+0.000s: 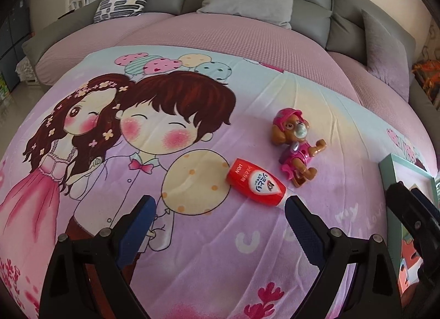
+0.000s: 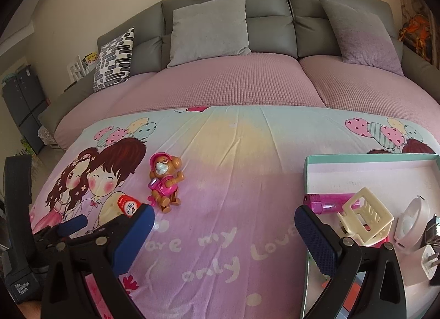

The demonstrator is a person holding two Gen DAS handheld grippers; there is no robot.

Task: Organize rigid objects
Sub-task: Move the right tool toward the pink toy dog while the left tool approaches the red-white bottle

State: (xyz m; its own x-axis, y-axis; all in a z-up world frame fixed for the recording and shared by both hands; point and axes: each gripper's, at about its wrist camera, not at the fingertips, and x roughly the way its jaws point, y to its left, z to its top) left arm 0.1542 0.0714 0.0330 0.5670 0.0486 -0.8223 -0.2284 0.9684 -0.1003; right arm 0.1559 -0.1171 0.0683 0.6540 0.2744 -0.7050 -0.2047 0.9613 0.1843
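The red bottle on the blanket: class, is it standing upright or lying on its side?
Lying on its side. The red bottle rests flat on the blanket, its label facing up, beside the toy dog.

Black left gripper, blue ribbed pads, silver screws

Red bottle flat on cartoon blanket, beside pink-brown toy dog on its back; teal tray holds pink lighter, cream clip.

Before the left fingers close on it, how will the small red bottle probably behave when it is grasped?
The red bottle looks like smooth, glossy plastic, so it may slip between the fingers. Its body narrows toward one end, so a squeeze there could push it out. It lies flat on the soft printed blanket, so it will probably not roll away.
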